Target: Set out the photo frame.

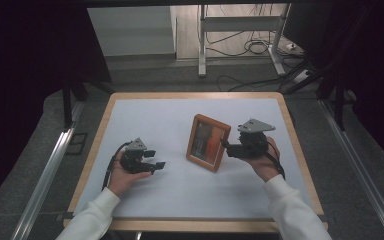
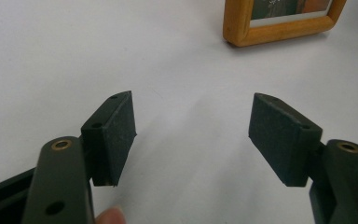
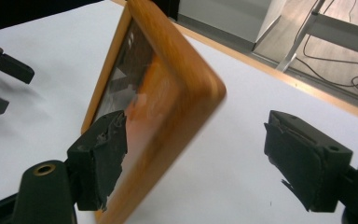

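Observation:
A wooden picture frame (image 1: 208,142) with an orange and dark picture stands tilted on the white table top, right of centre. My right gripper (image 1: 227,146) is at the frame's right edge, held in a hand. In the right gripper view its jaws are wide apart around the frame's (image 3: 168,70) blurred corner; the left pad (image 3: 103,154) is next to the glass and the right pad is well clear of the wood. My left gripper (image 1: 156,160) rests left of the frame, open and empty (image 2: 193,119), with the frame's bottom edge (image 2: 279,28) ahead of it.
The table has a wooden rim (image 1: 195,95) around a white surface (image 1: 150,120). Behind it are a metal desk stand (image 1: 202,45) and cables (image 1: 252,47) on the floor. Metal rails (image 1: 45,175) run along both sides.

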`<state>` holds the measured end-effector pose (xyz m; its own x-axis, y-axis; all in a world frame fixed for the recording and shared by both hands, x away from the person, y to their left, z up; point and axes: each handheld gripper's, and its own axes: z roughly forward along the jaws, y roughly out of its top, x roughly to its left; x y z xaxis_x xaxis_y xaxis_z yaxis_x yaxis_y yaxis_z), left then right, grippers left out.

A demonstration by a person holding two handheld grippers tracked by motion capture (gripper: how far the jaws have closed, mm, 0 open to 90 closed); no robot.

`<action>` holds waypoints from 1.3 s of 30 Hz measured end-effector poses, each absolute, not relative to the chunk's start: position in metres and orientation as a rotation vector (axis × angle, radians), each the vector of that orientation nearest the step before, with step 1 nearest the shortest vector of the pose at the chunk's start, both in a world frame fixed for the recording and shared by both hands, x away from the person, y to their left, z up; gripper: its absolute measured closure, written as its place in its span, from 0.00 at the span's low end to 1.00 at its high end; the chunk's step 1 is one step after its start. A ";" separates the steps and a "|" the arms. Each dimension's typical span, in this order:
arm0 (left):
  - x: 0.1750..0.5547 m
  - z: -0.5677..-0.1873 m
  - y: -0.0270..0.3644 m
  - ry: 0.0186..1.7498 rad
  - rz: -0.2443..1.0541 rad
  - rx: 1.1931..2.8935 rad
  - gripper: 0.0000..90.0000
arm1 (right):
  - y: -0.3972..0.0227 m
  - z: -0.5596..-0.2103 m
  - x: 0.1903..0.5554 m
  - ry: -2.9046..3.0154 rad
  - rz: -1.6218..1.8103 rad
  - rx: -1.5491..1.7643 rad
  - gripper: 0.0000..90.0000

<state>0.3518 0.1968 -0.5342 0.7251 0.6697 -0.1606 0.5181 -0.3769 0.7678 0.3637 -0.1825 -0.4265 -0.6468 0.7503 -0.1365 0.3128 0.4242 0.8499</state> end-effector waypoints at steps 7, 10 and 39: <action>0.351 -0.533 0.196 0.901 0.226 2.059 0.34 | -0.204 -0.445 0.346 2.173 1.187 0.953 0.25; 0.351 -0.533 0.196 0.905 0.225 2.057 0.35 | -0.209 -0.454 0.339 2.185 1.191 0.950 0.28; 0.349 -0.533 0.193 0.881 0.227 2.071 0.34 | -0.188 -0.504 0.316 2.464 1.119 0.785 0.99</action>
